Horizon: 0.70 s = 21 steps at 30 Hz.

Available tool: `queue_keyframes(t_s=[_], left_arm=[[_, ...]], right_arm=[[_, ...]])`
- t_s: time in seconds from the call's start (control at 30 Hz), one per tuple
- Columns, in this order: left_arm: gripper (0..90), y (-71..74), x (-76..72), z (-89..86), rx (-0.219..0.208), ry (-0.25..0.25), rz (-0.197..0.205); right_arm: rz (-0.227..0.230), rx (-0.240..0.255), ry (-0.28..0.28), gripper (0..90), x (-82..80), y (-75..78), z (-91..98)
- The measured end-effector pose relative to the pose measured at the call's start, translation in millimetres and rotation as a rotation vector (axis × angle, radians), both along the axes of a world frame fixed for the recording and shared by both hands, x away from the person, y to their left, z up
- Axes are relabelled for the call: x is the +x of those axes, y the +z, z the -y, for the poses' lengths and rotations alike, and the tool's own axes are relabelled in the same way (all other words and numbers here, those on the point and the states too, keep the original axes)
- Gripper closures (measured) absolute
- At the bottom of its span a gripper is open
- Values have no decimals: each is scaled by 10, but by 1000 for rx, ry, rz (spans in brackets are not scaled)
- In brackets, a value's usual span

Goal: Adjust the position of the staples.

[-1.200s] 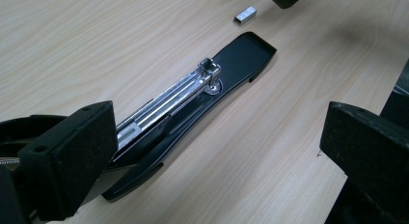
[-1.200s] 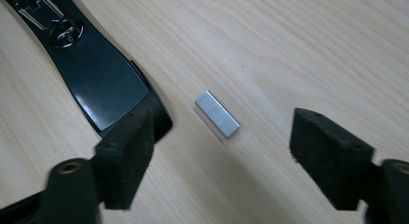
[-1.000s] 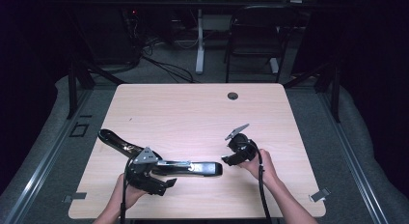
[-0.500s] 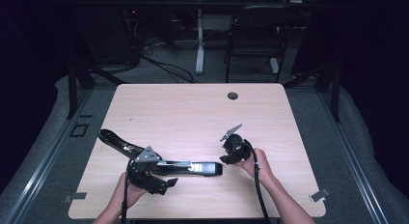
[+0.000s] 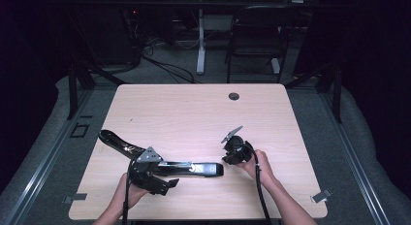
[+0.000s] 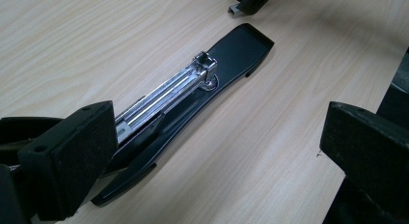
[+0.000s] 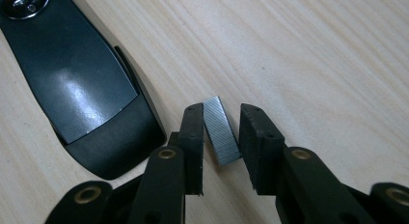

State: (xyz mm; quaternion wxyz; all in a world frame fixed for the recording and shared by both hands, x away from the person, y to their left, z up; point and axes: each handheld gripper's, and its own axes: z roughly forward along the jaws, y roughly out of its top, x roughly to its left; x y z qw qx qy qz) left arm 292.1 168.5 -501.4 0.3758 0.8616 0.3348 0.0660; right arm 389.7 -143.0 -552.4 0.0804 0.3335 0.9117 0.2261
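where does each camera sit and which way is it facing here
High view: fixed above the person's side, looking forward and down on the table; both forearms and both tongs show, left tongs, right tongs.
Left gripper view: rides the left tongs, looking along the opened stapler; its two black jaws stand wide apart.
Right gripper view: rides the right tongs, looking down at a staple strip between its jaws, which have just been closing.
Shared: all three show the stapler.

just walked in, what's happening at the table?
A person works an opened stapler on the table with two claws. The left claw sits open beside the stapler's exposed metal staple rail. The right claw has just been closing around a strip of staples lying by the stapler's front end; one end touches a pad, not clearly clamped yet.
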Motion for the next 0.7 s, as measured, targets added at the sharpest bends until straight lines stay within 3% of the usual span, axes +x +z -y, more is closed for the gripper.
queue_keyframes(t_s=[0.13, 0.3, 0.7], left_arm=[[0, -1, -2, 6, 3, -4, -1], [0, -1, -3, 2, 0, -3, 3], [0, 6, -6, -24, -2, 5, 8]], right_arm=[[4, -22, 5, 777, -7, -14, -10], [14, -31, -5, 781, -13, 2, -11], [49, 28, -63, 780, -49, 256, 61]])
